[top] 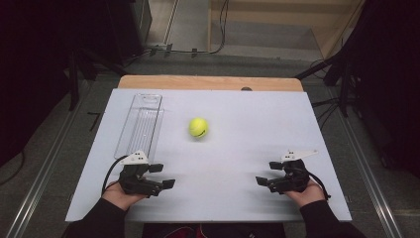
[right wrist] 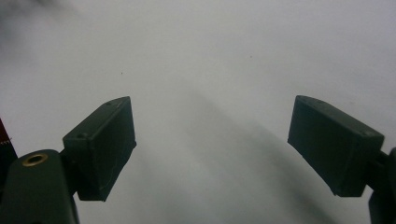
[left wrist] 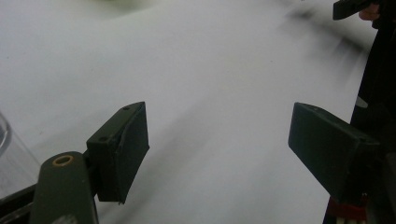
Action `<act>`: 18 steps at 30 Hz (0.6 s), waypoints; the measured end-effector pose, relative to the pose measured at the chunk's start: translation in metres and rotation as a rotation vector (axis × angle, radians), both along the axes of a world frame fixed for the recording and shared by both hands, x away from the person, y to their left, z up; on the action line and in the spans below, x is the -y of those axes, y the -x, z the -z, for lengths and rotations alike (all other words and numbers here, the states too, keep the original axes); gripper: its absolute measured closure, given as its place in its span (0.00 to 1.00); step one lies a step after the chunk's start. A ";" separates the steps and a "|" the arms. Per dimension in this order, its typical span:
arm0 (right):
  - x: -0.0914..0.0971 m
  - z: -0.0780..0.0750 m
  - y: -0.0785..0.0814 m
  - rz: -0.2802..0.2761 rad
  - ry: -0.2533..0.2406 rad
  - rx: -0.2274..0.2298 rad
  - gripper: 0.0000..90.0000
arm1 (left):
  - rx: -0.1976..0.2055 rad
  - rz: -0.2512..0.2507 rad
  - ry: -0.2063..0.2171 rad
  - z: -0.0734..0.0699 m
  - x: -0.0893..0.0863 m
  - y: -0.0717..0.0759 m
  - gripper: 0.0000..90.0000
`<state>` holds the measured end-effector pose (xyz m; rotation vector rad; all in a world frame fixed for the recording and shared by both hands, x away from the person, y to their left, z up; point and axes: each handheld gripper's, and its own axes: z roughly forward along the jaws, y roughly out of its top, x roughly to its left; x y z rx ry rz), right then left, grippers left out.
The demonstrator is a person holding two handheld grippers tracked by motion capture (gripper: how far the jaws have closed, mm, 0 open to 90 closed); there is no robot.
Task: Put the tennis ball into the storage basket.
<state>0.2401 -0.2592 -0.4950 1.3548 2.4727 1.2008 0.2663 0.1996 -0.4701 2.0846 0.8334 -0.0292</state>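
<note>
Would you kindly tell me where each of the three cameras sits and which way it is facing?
High view: above the person's side, looking forward and down on the white table, the tennis ball and the clear tray; both hands, sleeves, left gripper and right gripper show.
Left gripper view: rides on the left gripper, looking across the table between its parted fingers; the tray's edge shows at left.
Right gripper view: rides on the right gripper, looking low over the table between its parted fingers.
Shared: all three show the white table.
</note>
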 end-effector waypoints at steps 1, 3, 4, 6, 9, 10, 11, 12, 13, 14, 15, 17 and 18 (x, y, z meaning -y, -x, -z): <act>0.000 0.000 0.000 0.000 -0.001 -0.001 0.15 | 0.000 0.002 0.003 0.000 0.001 0.000 0.23; 0.000 0.000 0.000 0.000 0.000 0.000 0.15 | -0.001 0.006 0.002 -0.001 0.004 0.000 0.23; 0.000 0.000 0.000 0.000 -0.001 -0.001 0.15 | -0.001 0.010 -0.002 -0.001 0.006 0.000 0.23; 0.000 0.000 0.000 -0.001 -0.002 0.001 0.15 | 0.001 0.009 -0.004 -0.002 0.009 -0.001 0.23; 0.000 0.000 0.000 0.000 -0.003 0.001 0.15 | 0.006 0.005 0.002 -0.004 0.013 -0.002 0.23; 0.000 0.000 0.000 0.001 -0.004 0.001 0.15 | 0.008 0.002 0.007 -0.004 0.014 -0.002 0.23; 0.000 0.000 0.000 0.000 -0.003 0.003 0.15 | 0.009 0.001 0.006 -0.005 0.015 -0.003 0.23; 0.000 0.000 0.000 0.000 -0.005 0.003 0.15 | 0.011 -0.005 0.009 -0.006 0.016 -0.003 0.23; 0.000 0.000 0.000 0.000 -0.005 0.004 0.15 | 0.010 -0.002 0.007 -0.006 0.018 -0.004 0.23; 0.001 0.000 0.000 0.000 -0.005 0.003 0.15 | 0.012 0.000 0.004 -0.007 0.019 -0.005 0.23; 0.001 0.000 0.000 0.000 -0.005 0.003 0.15 | 0.011 -0.002 0.005 -0.008 0.021 -0.005 0.23; 0.001 0.000 0.000 -0.001 -0.006 0.002 0.15 | 0.012 0.005 0.001 -0.008 0.024 -0.006 0.23; 0.001 0.000 0.000 0.000 -0.006 0.003 0.15 | 0.012 0.003 -0.001 -0.009 0.025 -0.006 0.23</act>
